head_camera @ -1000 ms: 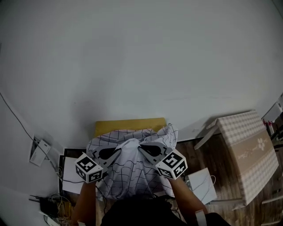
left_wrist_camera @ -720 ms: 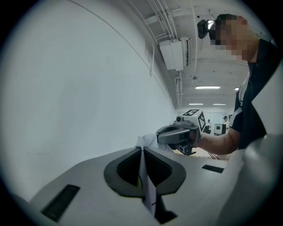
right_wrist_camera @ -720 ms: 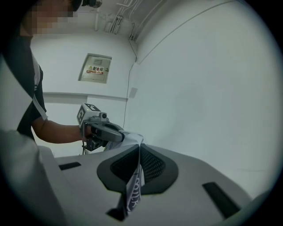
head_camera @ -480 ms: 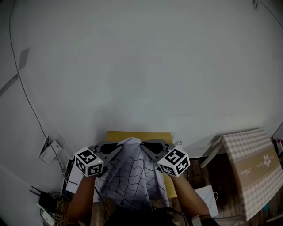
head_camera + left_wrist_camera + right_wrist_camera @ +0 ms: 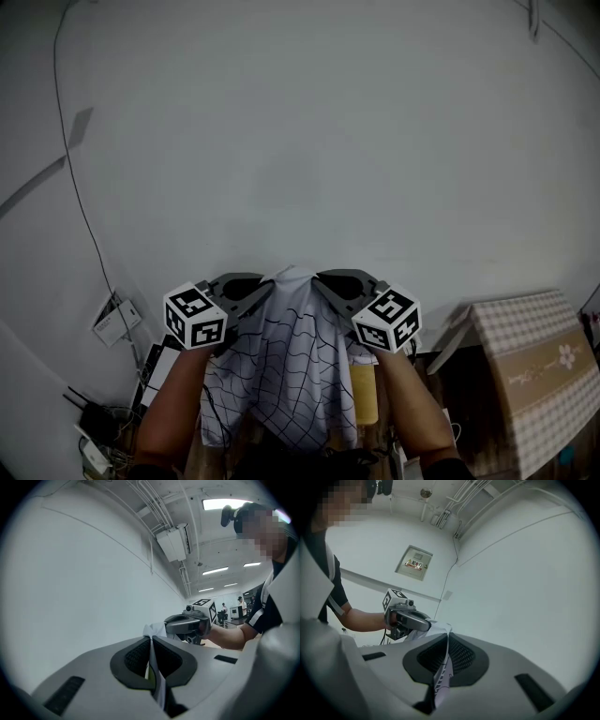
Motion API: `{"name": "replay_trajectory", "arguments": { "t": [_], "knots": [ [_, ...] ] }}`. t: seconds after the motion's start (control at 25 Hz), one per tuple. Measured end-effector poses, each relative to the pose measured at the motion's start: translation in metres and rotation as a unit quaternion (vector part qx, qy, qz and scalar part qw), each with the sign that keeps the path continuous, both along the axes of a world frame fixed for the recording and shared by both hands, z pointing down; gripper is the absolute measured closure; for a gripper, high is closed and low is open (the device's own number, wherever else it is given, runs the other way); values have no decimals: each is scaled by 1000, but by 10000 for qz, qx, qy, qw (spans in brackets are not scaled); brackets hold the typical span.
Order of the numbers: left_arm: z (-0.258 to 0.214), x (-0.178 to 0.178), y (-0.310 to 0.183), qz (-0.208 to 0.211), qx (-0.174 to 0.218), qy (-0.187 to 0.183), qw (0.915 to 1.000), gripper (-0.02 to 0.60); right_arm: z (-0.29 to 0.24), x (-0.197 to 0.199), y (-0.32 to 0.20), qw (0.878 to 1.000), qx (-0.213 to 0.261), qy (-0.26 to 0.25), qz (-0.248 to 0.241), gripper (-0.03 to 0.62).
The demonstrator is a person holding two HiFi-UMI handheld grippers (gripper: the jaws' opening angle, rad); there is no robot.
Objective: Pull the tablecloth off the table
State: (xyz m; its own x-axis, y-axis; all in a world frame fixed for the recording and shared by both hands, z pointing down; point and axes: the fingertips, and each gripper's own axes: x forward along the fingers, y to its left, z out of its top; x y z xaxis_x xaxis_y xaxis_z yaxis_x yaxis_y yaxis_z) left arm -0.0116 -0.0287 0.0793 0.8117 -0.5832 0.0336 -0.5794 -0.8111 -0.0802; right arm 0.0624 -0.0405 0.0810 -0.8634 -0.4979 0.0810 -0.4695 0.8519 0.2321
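Note:
The tablecloth (image 5: pixel 292 361) is white with a thin black grid and hangs in folds from both grippers, held up in front of the wall. My left gripper (image 5: pixel 269 286) is shut on its top edge from the left, and my right gripper (image 5: pixel 319 279) is shut on it from the right, tips close together. In the left gripper view a strip of cloth (image 5: pixel 155 670) is pinched in the left gripper (image 5: pixel 151 641), with the right gripper (image 5: pixel 186 622) just beyond. In the right gripper view the cloth (image 5: pixel 441 679) is clamped in the right gripper (image 5: pixel 446 640). A corner of the yellow table (image 5: pixel 364 392) shows behind the cloth.
A grey wall (image 5: pixel 309 141) fills most of the head view, with a cable (image 5: pixel 82 220) running down it. A checked-pattern box (image 5: pixel 532 375) stands at the lower right. A white adapter (image 5: pixel 117 319) and wires lie at the lower left. People stand far off in the left gripper view.
Both grippers have risen together with the cloth, which has come up off the yellow table and now hangs from them. The head view has tilted up toward the wall.

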Motion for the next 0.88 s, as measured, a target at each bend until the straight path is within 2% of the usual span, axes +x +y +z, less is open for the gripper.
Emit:
{"name": "replay_trajectory", "arguments": {
  "t": [0.48, 0.6, 0.72, 0.88],
  "knots": [
    [-105, 13, -7, 117, 640, 20, 9979, 566, -106, 4, -6, 9953, 889, 381, -65, 569],
    [-135, 21, -13, 166, 815, -127, 9965, 566, -133, -2, -14, 9936, 1024, 474, -76, 569],
    [-159, 28, -2, 228, 1065, -229, 9938, 566, -155, -5, -3, 9924, 1171, 363, -104, 569],
    [-182, 32, 16, 277, 1364, -165, 9901, 566, -177, 0, 14, 9896, 1432, 134, -60, 569]
  ]
}}
